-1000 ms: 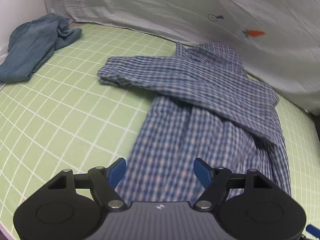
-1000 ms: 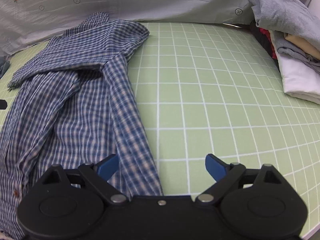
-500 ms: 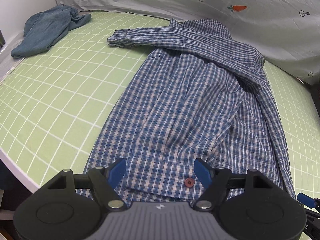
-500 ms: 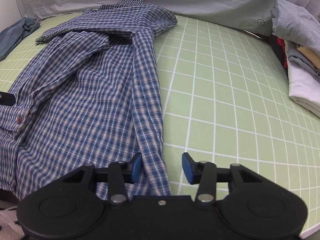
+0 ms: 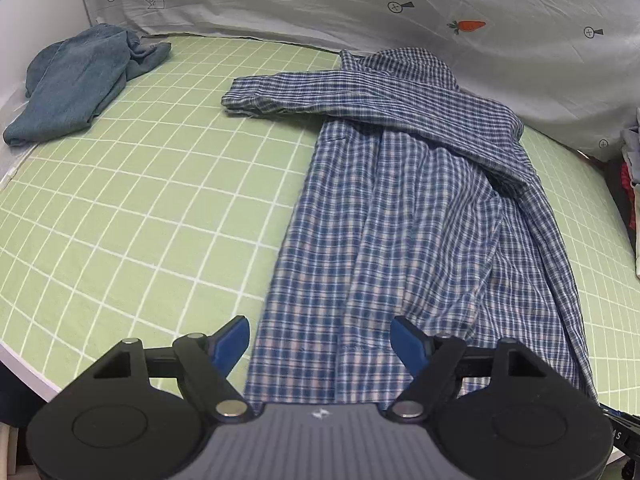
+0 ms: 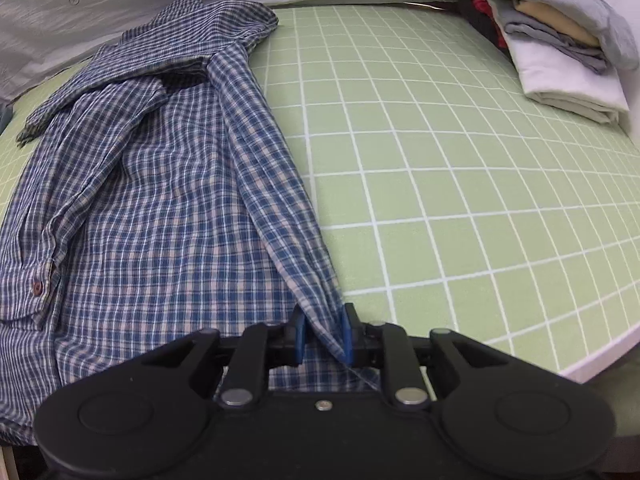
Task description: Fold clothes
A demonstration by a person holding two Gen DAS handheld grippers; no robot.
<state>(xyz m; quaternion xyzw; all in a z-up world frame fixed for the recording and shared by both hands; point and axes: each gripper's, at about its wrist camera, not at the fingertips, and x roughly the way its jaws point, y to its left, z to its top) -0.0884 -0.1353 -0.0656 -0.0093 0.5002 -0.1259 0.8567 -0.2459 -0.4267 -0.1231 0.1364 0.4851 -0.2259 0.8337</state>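
A blue and white checked shirt (image 5: 400, 208) (image 6: 160, 200) lies lengthwise on the green gridded mat (image 5: 140, 200), collar at the far end and one sleeve folded across its top. My left gripper (image 5: 320, 344) stands open over the shirt's near hem, blue fingertips (image 5: 232, 340) on either side of the cloth without pinching it. My right gripper (image 6: 323, 334) is shut on the shirt's near right edge, where the cloth bunches between the blue pads (image 6: 346, 332).
A crumpled blue denim garment (image 5: 80, 80) lies at the mat's far left. A stack of folded clothes (image 6: 560, 40) sits at the far right. A pale printed sheet (image 5: 400, 8) hangs along the back. The mat's near edge (image 6: 600, 356) drops off close to the grippers.
My right gripper has gone from wide open to shut on the shirt's right edge at the hem. My left gripper, still open, drew back towards the near hem and then edged forward again.
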